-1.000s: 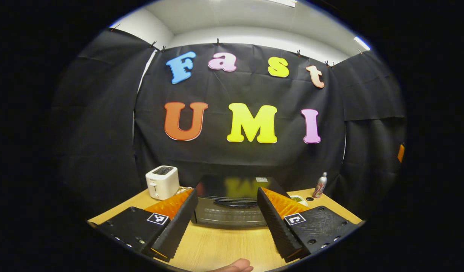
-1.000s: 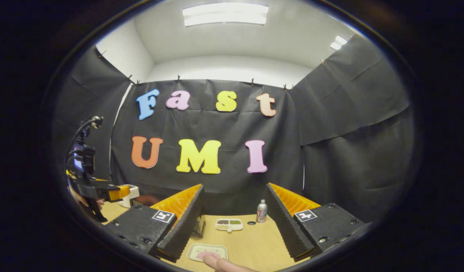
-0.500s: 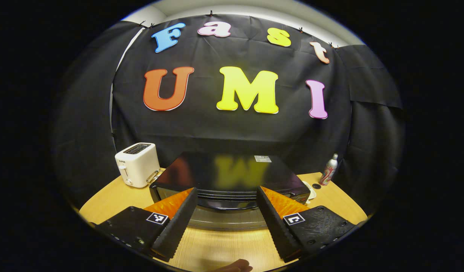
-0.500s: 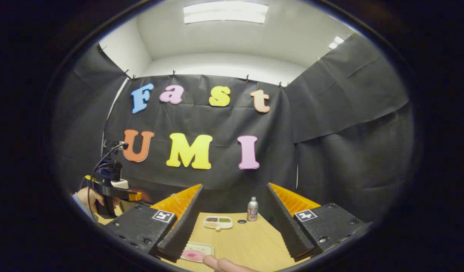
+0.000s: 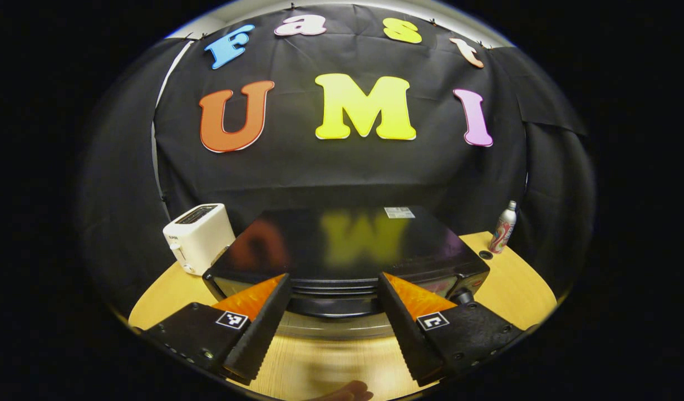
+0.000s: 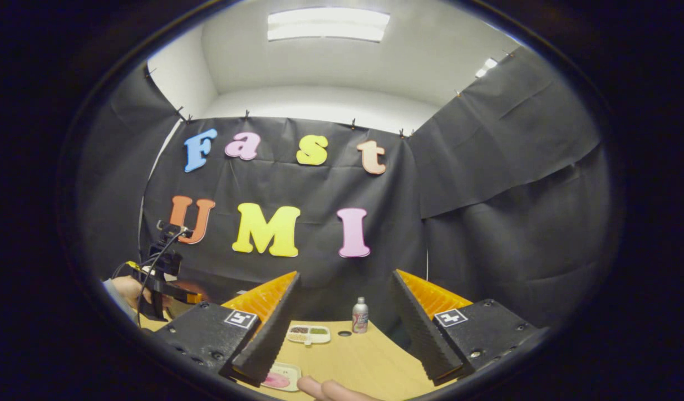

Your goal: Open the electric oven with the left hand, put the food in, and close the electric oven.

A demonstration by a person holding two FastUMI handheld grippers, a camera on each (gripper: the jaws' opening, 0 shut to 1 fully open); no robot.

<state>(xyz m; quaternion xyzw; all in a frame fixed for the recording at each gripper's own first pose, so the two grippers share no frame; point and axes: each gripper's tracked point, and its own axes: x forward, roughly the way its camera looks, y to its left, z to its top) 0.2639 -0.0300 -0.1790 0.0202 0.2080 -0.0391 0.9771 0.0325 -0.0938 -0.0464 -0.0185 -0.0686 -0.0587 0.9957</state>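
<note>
**Left tool nears the oven door handle**

While the electric oven [image 5: 347,250] stands closed at the middle of the counter [image 5: 508,284], the left tool [image 5: 335,328] hovers wide open just before its door handle [image 5: 333,303]. Opening seems the step in hand; next the fingers should close on that handle. The food plate [image 6: 280,379] lies under the right tool [image 6: 342,340], also wide, holding nothing. A white toaster [image 5: 198,236] stands left and a can [image 5: 503,227] right of the oven; their labels are too small to read.

Glossy black electric oven [image 5: 347,245], white toaster [image 5: 198,237], light wood-grain table [image 5: 514,284].
</note>
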